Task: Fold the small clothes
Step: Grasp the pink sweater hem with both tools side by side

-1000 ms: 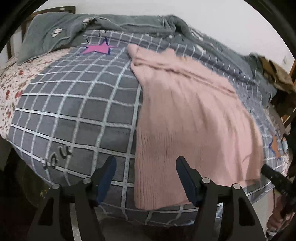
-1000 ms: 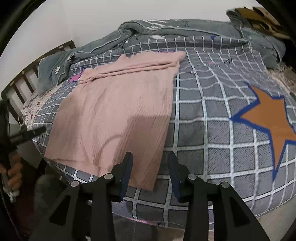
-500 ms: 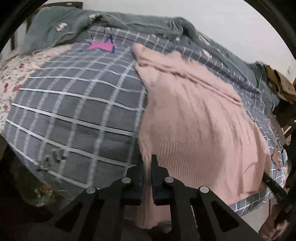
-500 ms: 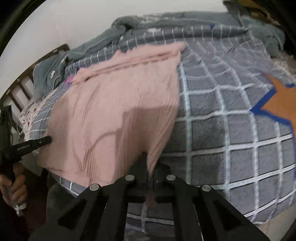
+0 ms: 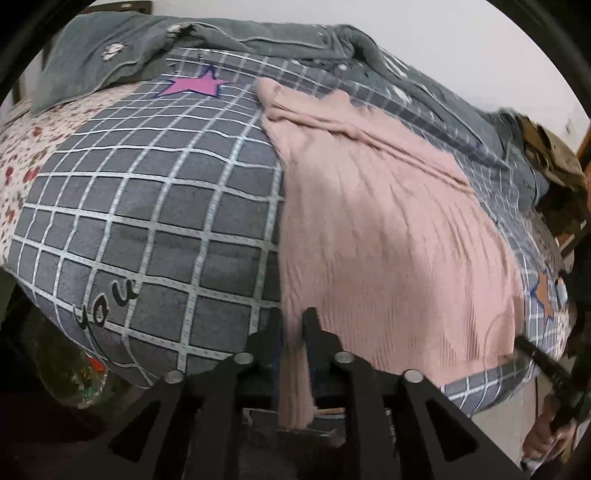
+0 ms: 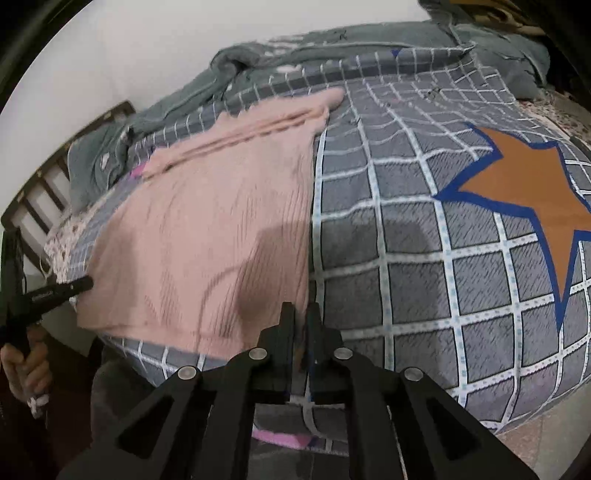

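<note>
Left tongs (image 5: 293,323): you have them clamped on the pink ribbed knit garment (image 5: 388,236), its 6 o'clock corner.
Right tongs (image 6: 301,319): clamped on its other near corner.

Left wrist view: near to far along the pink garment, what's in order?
Left tool shut on the pink knit garment at its near corner → garment's bunched far edge → checked grey bedcover → rumpled grey blanket → white wall.
</note>
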